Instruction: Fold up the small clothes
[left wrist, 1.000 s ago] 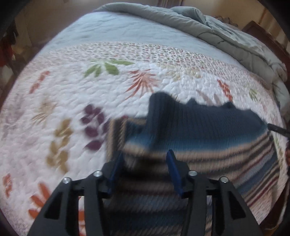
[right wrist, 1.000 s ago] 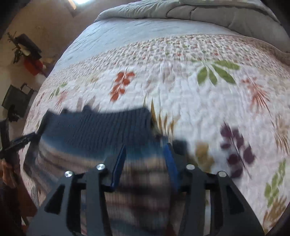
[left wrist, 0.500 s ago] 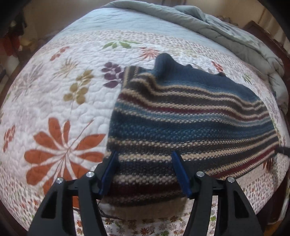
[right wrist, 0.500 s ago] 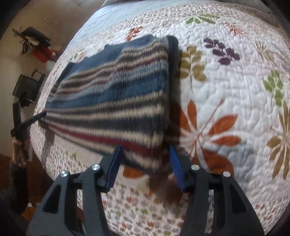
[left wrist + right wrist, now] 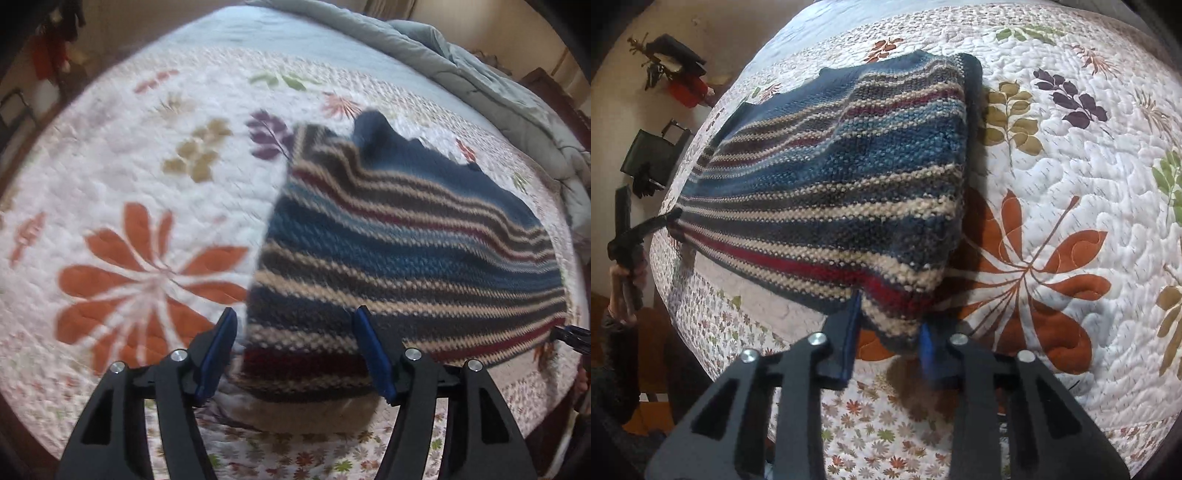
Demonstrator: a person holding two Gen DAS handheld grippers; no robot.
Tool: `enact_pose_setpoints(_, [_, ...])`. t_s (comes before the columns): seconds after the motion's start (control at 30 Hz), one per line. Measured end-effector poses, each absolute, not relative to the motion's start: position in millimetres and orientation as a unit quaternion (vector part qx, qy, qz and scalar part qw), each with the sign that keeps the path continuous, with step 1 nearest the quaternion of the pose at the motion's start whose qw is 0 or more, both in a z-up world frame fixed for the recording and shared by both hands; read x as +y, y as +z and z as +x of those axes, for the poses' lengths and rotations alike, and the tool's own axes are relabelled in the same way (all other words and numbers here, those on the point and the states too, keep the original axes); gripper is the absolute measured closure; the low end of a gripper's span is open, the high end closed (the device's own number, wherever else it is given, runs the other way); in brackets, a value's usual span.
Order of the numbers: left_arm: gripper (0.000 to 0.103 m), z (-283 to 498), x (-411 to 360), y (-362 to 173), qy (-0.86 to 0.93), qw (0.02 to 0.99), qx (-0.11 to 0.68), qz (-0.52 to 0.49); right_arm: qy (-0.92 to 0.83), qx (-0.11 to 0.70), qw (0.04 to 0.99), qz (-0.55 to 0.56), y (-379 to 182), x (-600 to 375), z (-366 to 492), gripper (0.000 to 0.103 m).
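A striped knitted sweater [image 5: 406, 258] in blue, beige, brown and red lies spread on the floral quilt [image 5: 147, 184]. My left gripper [image 5: 295, 312] hangs over its near left hem corner. Its jaws are opening, the hem lies between the blue pads [image 5: 218, 347], and they do not press on it. In the right wrist view the sweater [image 5: 831, 184] is raised a little and casts a shadow. My right gripper [image 5: 890, 314] is closing, pinched on the near right hem corner. The left gripper [image 5: 639, 232], in a hand [image 5: 626, 280], shows at the sweater's far corner.
A grey duvet [image 5: 480, 85] is bunched along the far side of the bed. The quilt's flowered border [image 5: 868, 424] marks the near bed edge. Beyond it on the floor are a dark case [image 5: 653, 155] and a red and black object [image 5: 683, 81].
Both grippers pulled back toward the near bed edge, and the sweater now lies spread flat. The right jaws narrowed onto the hem corner. The left jaws widened.
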State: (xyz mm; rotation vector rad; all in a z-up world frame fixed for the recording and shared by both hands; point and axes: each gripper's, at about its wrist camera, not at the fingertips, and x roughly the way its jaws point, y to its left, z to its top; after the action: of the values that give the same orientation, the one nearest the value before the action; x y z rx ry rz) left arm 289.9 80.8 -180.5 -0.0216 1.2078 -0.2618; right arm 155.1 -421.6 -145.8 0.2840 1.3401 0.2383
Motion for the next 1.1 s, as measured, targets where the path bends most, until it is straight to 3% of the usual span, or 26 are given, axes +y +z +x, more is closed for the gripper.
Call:
enact_pose_setpoints(0.07, [0.044,288,76,-184,-0.126,0.815,0.565,0.000,0.109,0.615,0.770,0.128,-142,-420,155,0.084])
enact_pose_setpoints(0.1, [0.060,289,75,-185,-0.131,0.813,0.567,-0.006,0.110,0.614,0.771,0.127,-140,-421,154,0.087])
enact_pose_setpoints(0.17, [0.078,291,80,-184,-0.133,0.807,0.575,-0.038,0.114,0.610,0.774,0.124,-130,-423,150,0.089])
enact_pose_setpoints(0.27, [0.084,294,88,-184,-0.133,0.800,0.582,-0.054,0.110,0.603,0.779,0.134,-119,-434,142,0.092])
enact_pose_setpoints(0.37, [0.082,297,94,-194,-0.129,0.800,0.583,-0.054,0.090,0.623,0.766,0.134,-133,-440,143,0.093])
enact_pose_setpoints(0.53, [0.068,291,90,-186,-0.113,0.809,0.576,-0.029,0.085,0.631,0.756,0.152,-150,-443,145,0.090])
enact_pose_setpoints(0.57, [0.059,289,89,-182,-0.102,0.813,0.574,-0.016,0.086,0.631,0.756,0.151,-148,-443,144,0.087])
enact_pose_setpoints(0.6, [0.054,286,88,-173,-0.083,0.821,0.565,0.003,0.083,0.634,0.754,0.147,-144,-442,143,0.078])
enact_pose_setpoints(0.67, [0.051,279,85,-156,-0.072,0.835,0.545,0.018,0.077,0.633,0.757,0.143,-133,-442,140,0.071])
enact_pose_setpoints(0.73, [0.041,272,76,-136,-0.090,0.847,0.524,0.010,0.076,0.624,0.765,0.144,-120,-442,138,0.057])
enact_pose_setpoints(0.8, [0.039,268,57,-121,-0.123,0.850,0.512,0.001,0.073,0.615,0.770,0.153,-111,-442,142,0.046])
enact_pose_setpoints(0.93, [0.038,268,4,-112,-0.209,0.836,0.507,0.012,0.064,0.614,0.770,0.163,-106,-449,153,0.046])
enact_pose_setpoints(1.1, [0.038,286,-53,-138,-0.227,0.819,0.525,0.054,0.061,0.624,0.758,0.181,-118,-456,173,0.046])
